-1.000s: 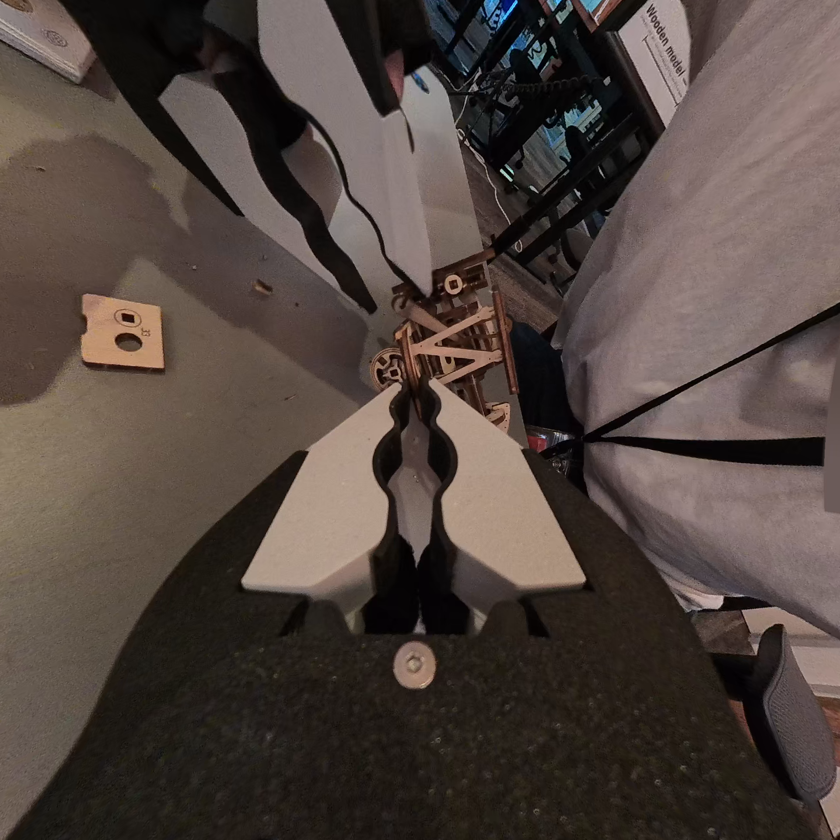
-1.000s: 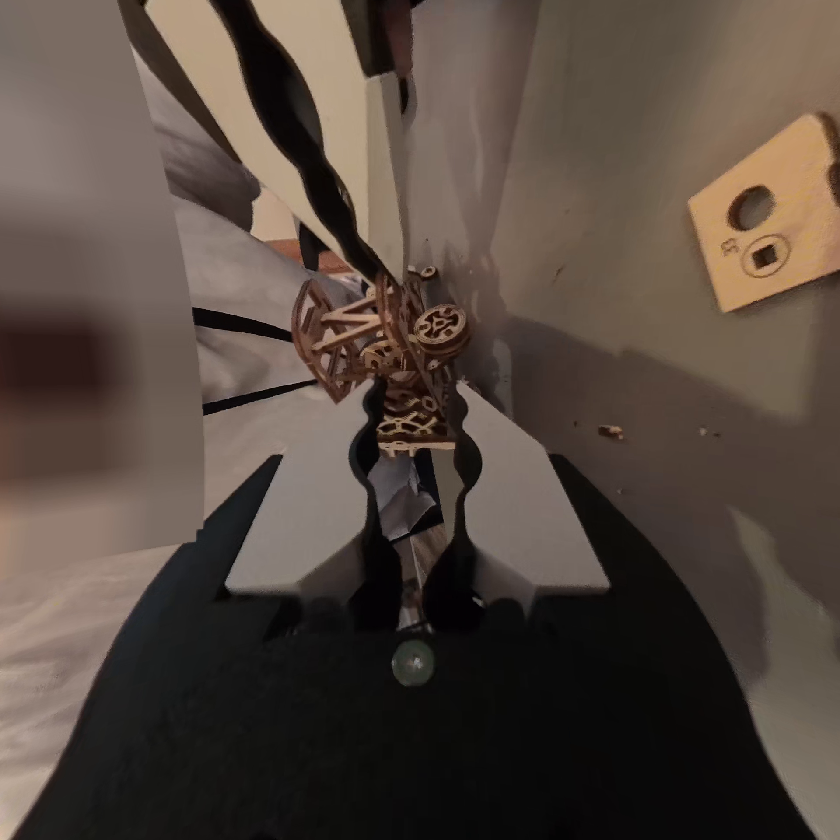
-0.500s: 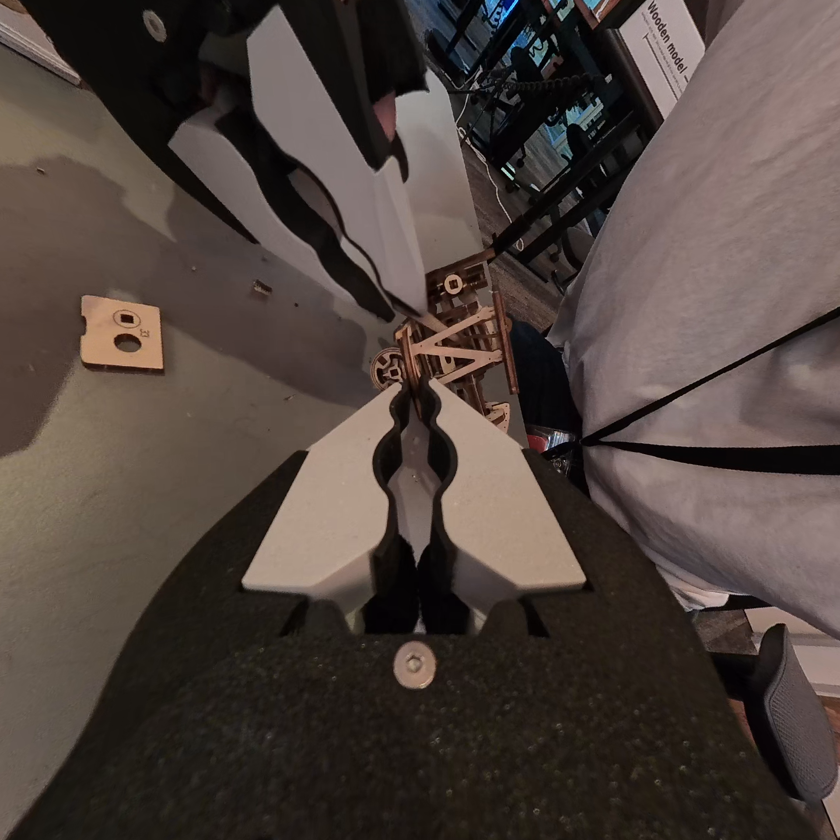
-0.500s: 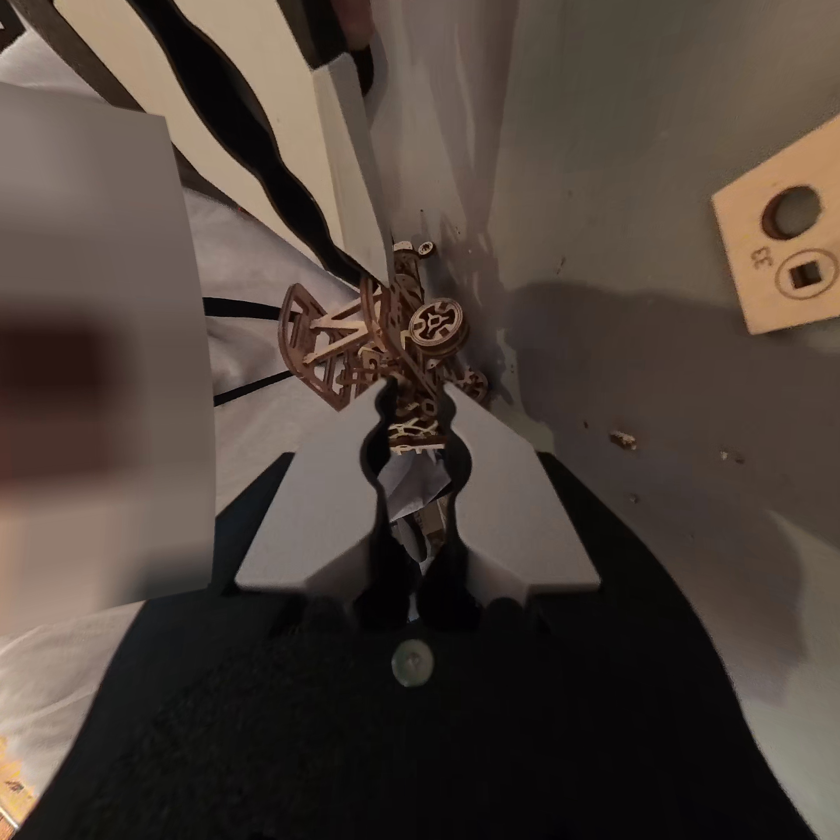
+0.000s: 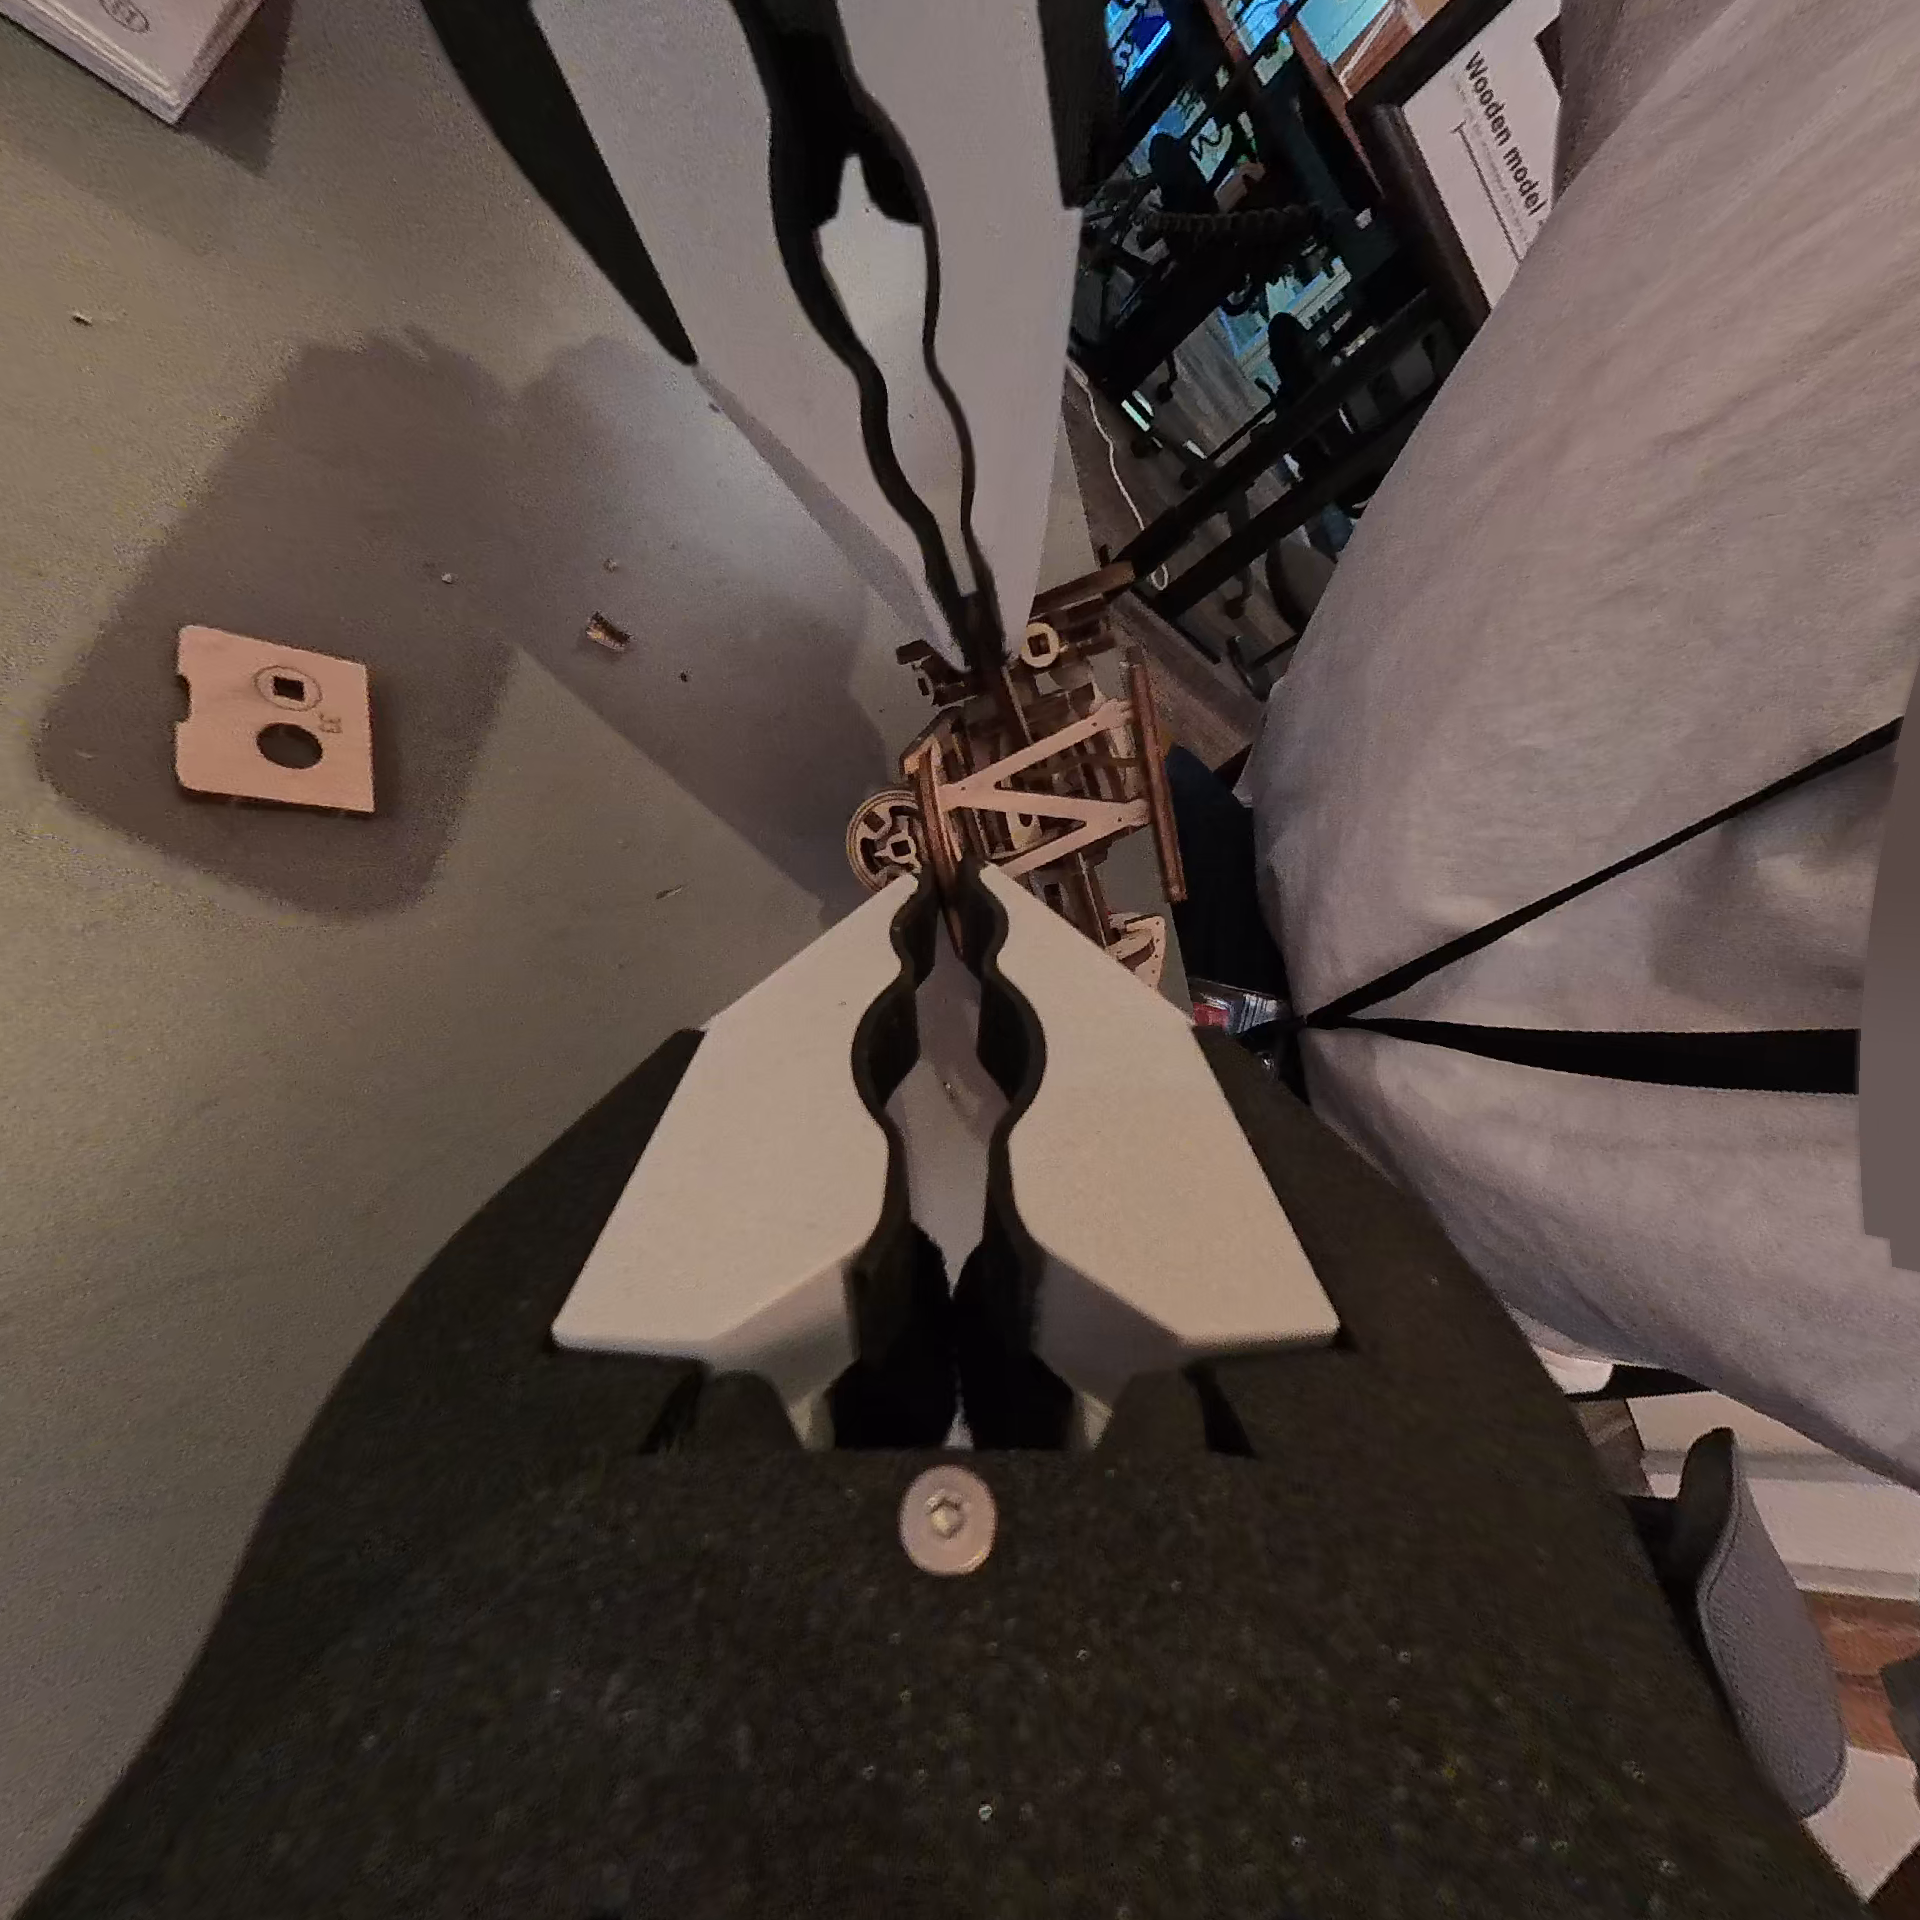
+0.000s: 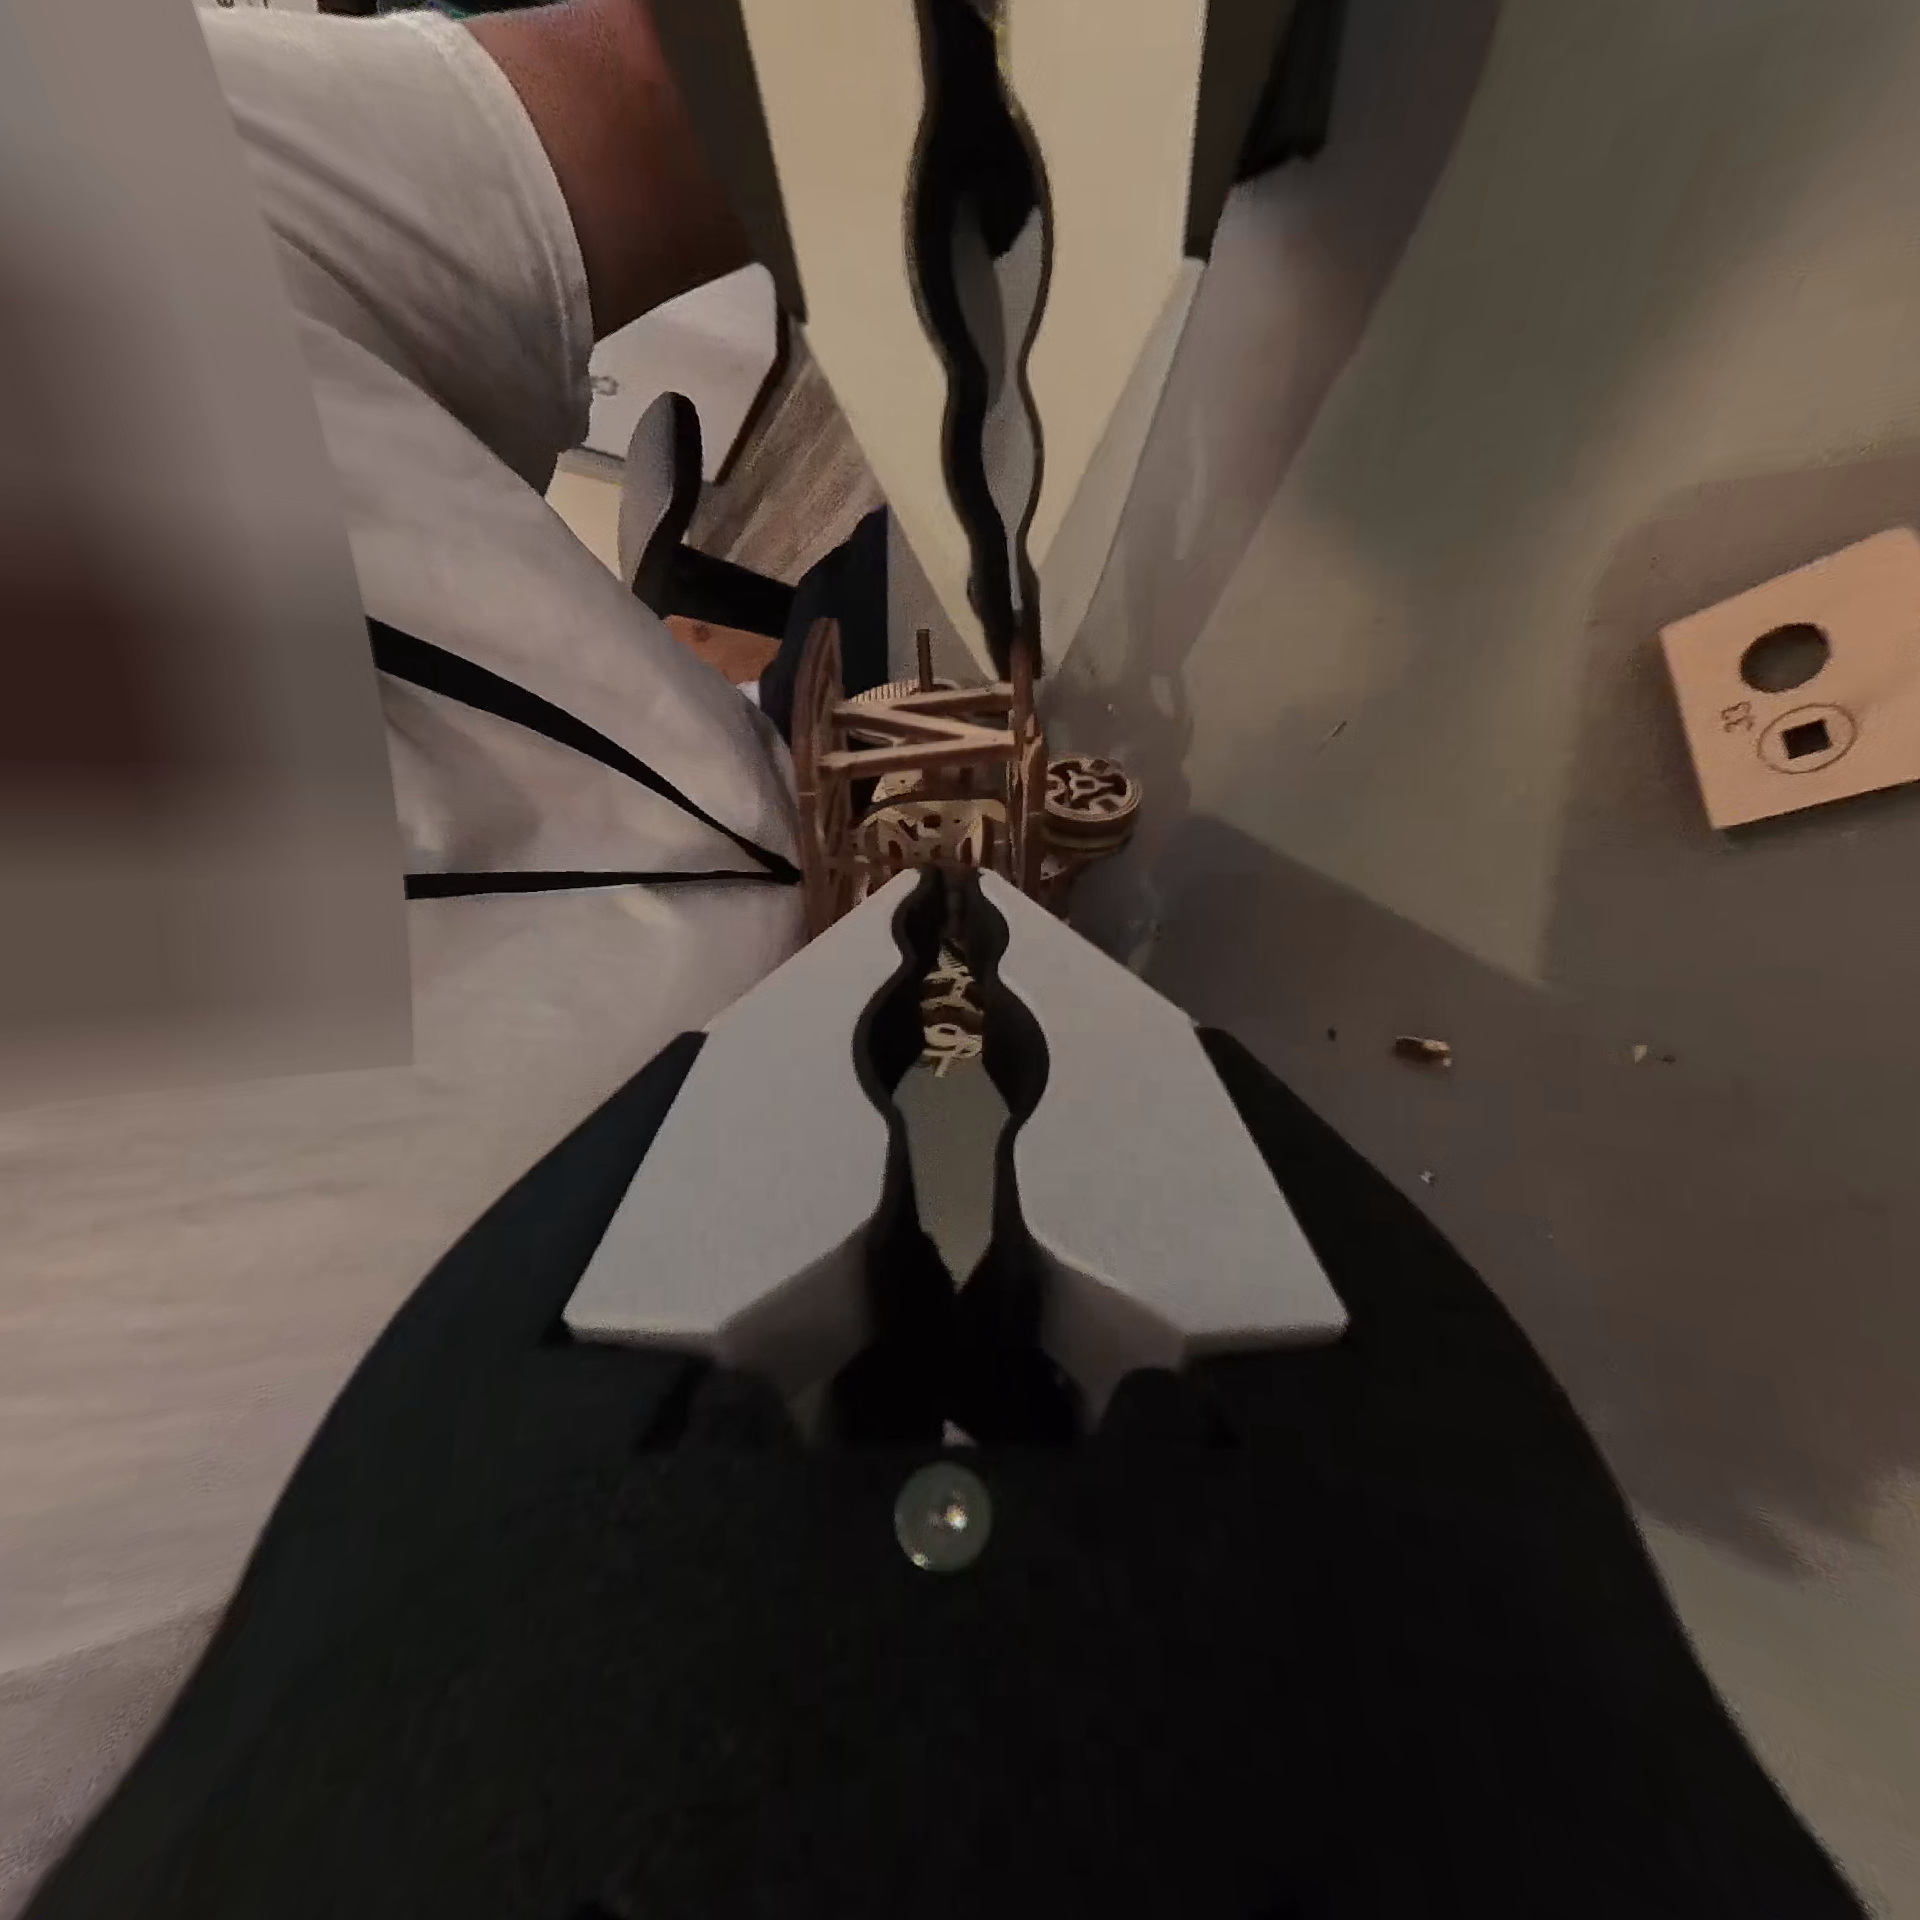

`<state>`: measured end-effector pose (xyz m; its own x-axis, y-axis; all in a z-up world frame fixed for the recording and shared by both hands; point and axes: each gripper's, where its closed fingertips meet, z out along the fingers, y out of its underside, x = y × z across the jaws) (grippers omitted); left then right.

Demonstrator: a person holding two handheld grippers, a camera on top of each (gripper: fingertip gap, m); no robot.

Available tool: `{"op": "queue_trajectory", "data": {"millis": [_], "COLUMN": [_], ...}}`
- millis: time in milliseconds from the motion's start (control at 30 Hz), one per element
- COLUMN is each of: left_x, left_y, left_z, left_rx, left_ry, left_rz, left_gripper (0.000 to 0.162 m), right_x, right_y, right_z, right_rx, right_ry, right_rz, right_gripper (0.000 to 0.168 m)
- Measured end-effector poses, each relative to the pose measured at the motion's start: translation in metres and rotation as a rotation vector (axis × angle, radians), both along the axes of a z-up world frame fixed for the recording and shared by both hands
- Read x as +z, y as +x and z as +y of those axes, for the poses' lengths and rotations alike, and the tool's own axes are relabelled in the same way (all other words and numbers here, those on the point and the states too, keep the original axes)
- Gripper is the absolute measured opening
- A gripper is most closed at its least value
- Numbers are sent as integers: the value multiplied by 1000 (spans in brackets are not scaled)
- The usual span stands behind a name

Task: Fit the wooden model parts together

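A small wooden lattice model with a wheel [image 5: 1023, 800] is held in the air at the table's edge between both grippers. My left gripper [image 5: 948, 888] is shut on a thin plate at the model's near end. My right gripper [image 6: 951, 878] is shut on the model [image 6: 925, 790] from the opposite side, with a fretwork wooden strip showing between its fingers. In the left wrist view the right gripper [image 5: 977, 623] comes down from above onto the model's far end. In the right wrist view the left gripper [image 6: 1003, 649] comes down from above likewise.
A flat wooden piece with a round and a square hole [image 5: 272, 722] lies on the grey table [image 5: 208, 1039]; it also shows in the right wrist view [image 6: 1803, 701]. Small wood chips [image 5: 606, 631] lie nearby. A person in a grey shirt [image 5: 1621, 727] sits close on the right.
The right gripper has swung round from a slanted pose to face the left gripper almost head on. The model has turned with it. Both stay shut on the model.
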<state>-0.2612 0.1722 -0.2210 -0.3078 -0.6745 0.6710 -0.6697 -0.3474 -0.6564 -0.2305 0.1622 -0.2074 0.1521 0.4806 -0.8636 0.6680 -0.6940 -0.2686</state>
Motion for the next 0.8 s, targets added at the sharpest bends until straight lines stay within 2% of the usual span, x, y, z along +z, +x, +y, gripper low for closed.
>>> {"op": "queue_trajectory", "data": {"millis": [133,233,400,600,800], "left_x": [5,8,10,8,9], "left_y": [0,-1,-1,-2,-1], "left_z": [-3,-4,-4,-1,0], "left_rx": [-10,-17,-17,-11,-4], "left_ry": [3,17,26,19,15], "left_rz": [-20,-41,-51,-41,-50], "left_gripper": [1,1,1,1,1], "right_x": [4,9,25,16,15], "right_y": [0,-1,0,1,-2], "right_z": [-6,-4,10,9,7], "right_rx": [47,49,-71,-78,-51], "right_ry": [186,193,96,307,639], "right_rz": [87,106,199,223,282], "right_gripper": [1,1,1,0,1]}}
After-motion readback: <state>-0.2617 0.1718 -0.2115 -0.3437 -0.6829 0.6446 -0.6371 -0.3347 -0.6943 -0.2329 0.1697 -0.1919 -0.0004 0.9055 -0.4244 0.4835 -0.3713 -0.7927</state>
